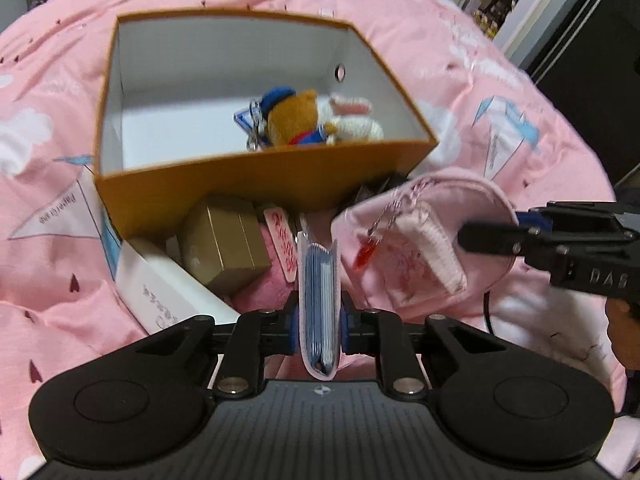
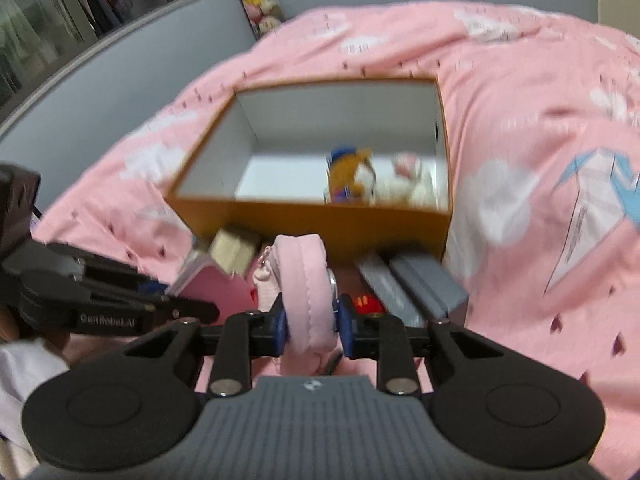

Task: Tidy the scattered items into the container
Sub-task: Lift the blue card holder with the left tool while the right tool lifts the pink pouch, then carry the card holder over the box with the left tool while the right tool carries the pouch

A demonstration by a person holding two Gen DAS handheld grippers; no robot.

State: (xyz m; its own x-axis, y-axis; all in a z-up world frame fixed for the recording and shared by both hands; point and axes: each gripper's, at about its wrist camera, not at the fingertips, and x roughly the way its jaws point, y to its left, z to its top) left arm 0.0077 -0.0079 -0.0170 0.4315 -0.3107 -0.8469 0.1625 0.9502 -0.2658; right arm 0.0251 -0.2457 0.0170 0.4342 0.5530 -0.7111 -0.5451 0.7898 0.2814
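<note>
So both my grippers were loaded at once. My left gripper [image 1: 319, 322] was clamped on a slim card wallet [image 1: 319, 304], held upright on its edge, its pale pink cover wrapped around a stack of blue-grey sleeves whose edges faced me. My right gripper [image 2: 310, 326] was pinched on a soft round pink pouch [image 2: 306, 292], padded and stitched along its rim; from the left view the pouch [image 1: 424, 240] showed a ribbed white zip strip and a thin chain with a small red charm [image 1: 362, 256] dangling from it. Ahead sat the orange box [image 1: 248, 188], open-topped and white inside, resting on the pink bedspread [image 1: 520, 92] printed with clouds and paper planes. A brown plush bear [image 1: 292, 120] in blue and a white plush rabbit [image 1: 352, 120] lay at the bottom against its right wall. Just in front of the box's near wall sat a gold box [image 1: 224, 248], a white box [image 1: 160, 292], and, seen from the right wrist, two grey cases [image 2: 416, 284] side by side.
</note>
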